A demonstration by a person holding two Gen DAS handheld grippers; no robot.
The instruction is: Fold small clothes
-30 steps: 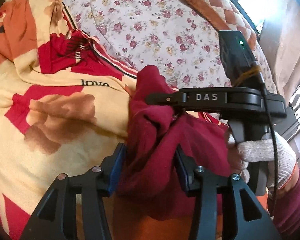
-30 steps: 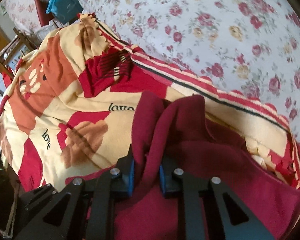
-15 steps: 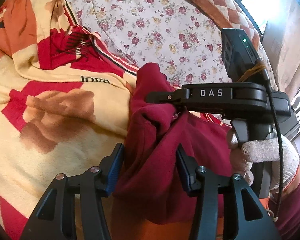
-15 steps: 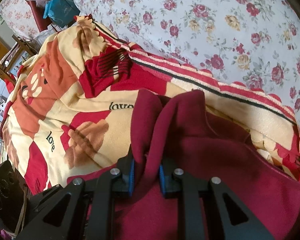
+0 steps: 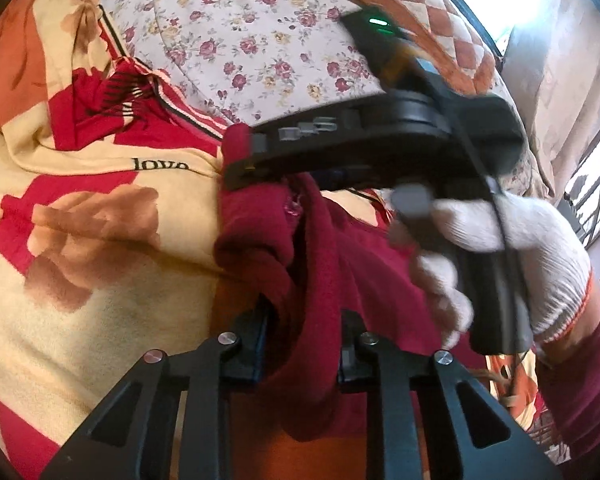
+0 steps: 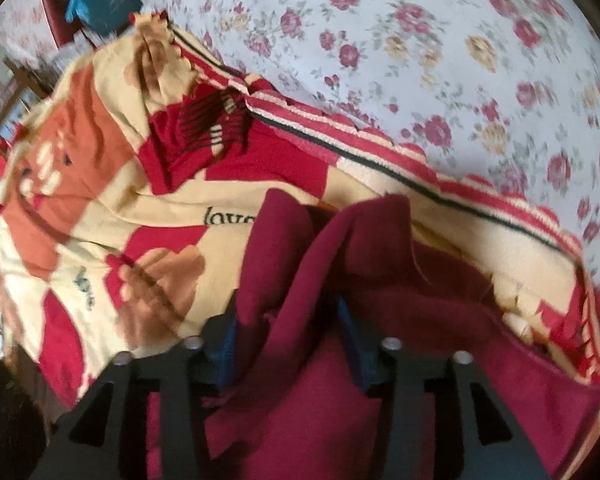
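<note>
The left gripper is clamping a bunched fold of the dark red fleece garment. The right gripper, in a white knit-gloved hand, has just been opening; its jaws are standing apart with a loose ridge of the same garment between them, unpinched. The garment is lying crumpled on the cream, red and orange printed blanket, its ridge running away from both cameras. Beyond the blanket's striped edge, the rose-printed white bedsheet is lying bare.
</note>
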